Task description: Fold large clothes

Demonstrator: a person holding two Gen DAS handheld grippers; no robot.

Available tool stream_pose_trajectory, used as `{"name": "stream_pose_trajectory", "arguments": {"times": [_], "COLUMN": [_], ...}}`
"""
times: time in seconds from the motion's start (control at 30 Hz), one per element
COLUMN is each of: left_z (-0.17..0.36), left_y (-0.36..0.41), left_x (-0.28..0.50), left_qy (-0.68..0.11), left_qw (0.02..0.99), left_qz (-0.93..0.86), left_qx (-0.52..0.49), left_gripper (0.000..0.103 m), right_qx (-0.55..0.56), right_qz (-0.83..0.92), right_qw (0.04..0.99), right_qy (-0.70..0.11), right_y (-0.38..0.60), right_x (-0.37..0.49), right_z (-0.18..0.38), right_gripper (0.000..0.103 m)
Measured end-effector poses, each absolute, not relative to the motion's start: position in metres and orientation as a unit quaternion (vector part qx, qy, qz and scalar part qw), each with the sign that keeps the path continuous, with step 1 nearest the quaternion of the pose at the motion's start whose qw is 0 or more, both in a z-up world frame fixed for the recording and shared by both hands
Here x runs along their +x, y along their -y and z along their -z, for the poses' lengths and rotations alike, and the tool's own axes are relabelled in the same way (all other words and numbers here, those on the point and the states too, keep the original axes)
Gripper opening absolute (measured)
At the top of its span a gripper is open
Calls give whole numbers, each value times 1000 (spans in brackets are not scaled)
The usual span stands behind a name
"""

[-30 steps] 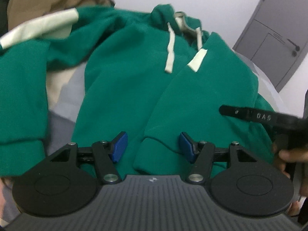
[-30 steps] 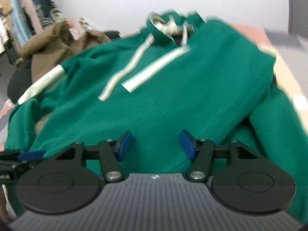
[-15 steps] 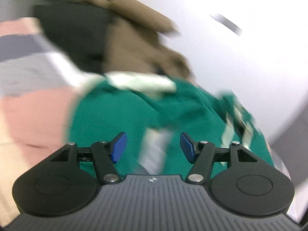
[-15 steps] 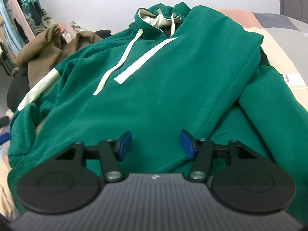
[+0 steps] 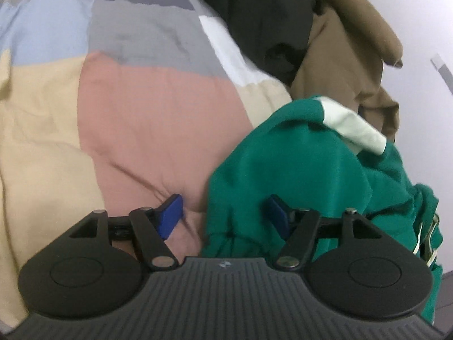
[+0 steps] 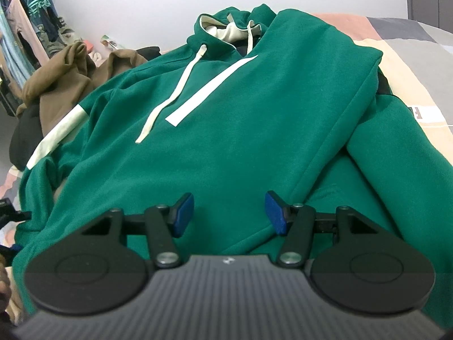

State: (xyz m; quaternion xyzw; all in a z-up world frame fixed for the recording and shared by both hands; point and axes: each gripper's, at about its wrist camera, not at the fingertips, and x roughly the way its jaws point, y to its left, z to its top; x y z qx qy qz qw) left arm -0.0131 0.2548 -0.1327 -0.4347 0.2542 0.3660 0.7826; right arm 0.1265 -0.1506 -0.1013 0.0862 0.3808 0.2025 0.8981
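Note:
A green hoodie [image 6: 240, 130] with white drawstrings and a white stripe lies front up on the bed, its right side folded over the body. My right gripper [image 6: 229, 214] hovers open just above the hem, with nothing pinched between its pads. In the left wrist view the hoodie's left sleeve [image 5: 286, 167], green with a white band, lies bunched at the right. My left gripper [image 5: 223, 215] is at the sleeve's edge and its jaws are opening. Green cloth lies between them near the right pad, but the pads do not press on it.
A patchwork bedcover [image 5: 147, 119] in pink, cream, grey and blue spreads to the left of the sleeve. A brown garment [image 5: 348, 45] and a black one [image 5: 263, 14] are heaped behind it. Hanging clothes [image 6: 25, 36] stand by the far left wall.
The left wrist view has swung and rolled from the hoodie's front to its left sleeve and the bedcover, and its jaws stand a little wider. The right gripper has stayed put.

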Motion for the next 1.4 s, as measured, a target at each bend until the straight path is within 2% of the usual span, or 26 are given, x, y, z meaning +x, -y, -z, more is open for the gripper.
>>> {"name": "stream_pose_trajectory", "arguments": {"times": [0.07,0.1,0.13,0.2,0.23,0.4,0.6,0.77,0.87,1.1,1.27,1.4], "left_z": [131,130,129,121,114,63,-43,-122,-146,-141,-97,-60], "left_y": [-253,-253,-254,-254,-252,-247,-220,-150,-89,61,146,184], "left_x": [-9,-7,-6,-1,3,14,31,53,65,85,99,109], "left_qy": [-254,-256,-259,-266,-269,-258,-202,-165,-143,-131,-188,-227], "left_qw": [790,794,795,805,813,844,897,937,958,982,976,968], "left_qz": [-362,-357,-351,-348,-355,-388,-376,-308,-240,-75,18,54], "left_qx": [-424,-421,-421,-400,-376,-267,-114,-11,60,114,106,97], "left_gripper": [62,40,27,14,12,10,9,9,9,9,7,6], "right_qx": [85,84,83,83,81,64,99,103,117,154,187,187], "right_qz": [-203,-204,-204,-205,-207,-215,-212,-198,-191,-182,-172,-162], "right_qw": [898,898,898,898,899,901,898,906,909,912,913,918], "right_qy": [-381,-380,-380,-380,-377,-371,-372,-358,-351,-332,-318,-309], "right_y": [150,150,150,150,150,149,165,175,186,218,248,266], "right_x": [127,127,126,126,126,125,124,122,121,111,101,91], "right_z": [101,101,101,100,100,101,93,82,77,71,68,68], "right_gripper": [58,58,58,58,58,57,58,58,59,59,59,62]}}
